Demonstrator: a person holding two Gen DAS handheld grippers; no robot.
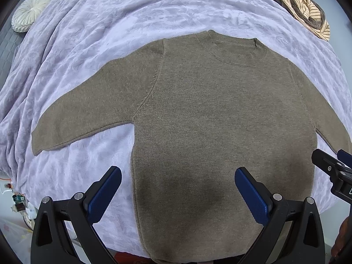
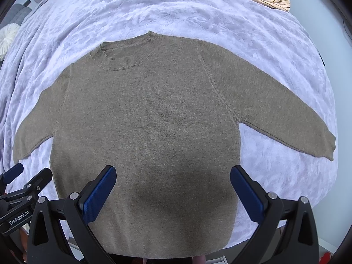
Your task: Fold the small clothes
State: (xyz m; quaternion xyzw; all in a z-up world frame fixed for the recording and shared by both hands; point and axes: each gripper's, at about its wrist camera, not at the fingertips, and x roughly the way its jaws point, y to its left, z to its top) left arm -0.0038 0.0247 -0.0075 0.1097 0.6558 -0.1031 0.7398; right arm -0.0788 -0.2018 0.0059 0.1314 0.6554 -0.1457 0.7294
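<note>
While the brown sweater [image 1: 215, 121] is lying flat and face up on the bed, collar [image 1: 231, 48] away from the person and both sleeves spreading outward, the folding itself is not looking begun; this is seeming like the pause before a first fold. Its knit is looking soft and fairly thick, smooth across the body, with raglan seams running from neck to underarm and hardly a wrinkle showing. The hem is hanging at the near edge of the bed, just below the two tools. The left claw [image 1: 178, 194] is hovering over the lower left side of the body, its blue pads [image 1: 103, 195] standing wide apart and gripping nothing. The right claw [image 2: 173, 192] is hovering beside it over the lower right, equally spread and empty. Next, I would guess, each is needing to reach out for a sleeve [image 2: 286, 114] or side edge and bring it inward. Underneath, a lilac plush blanket [image 1: 154, 11] is covering the bed, and a striped garment pile [image 1: 308, 11] is sitting at the far corner.
</note>
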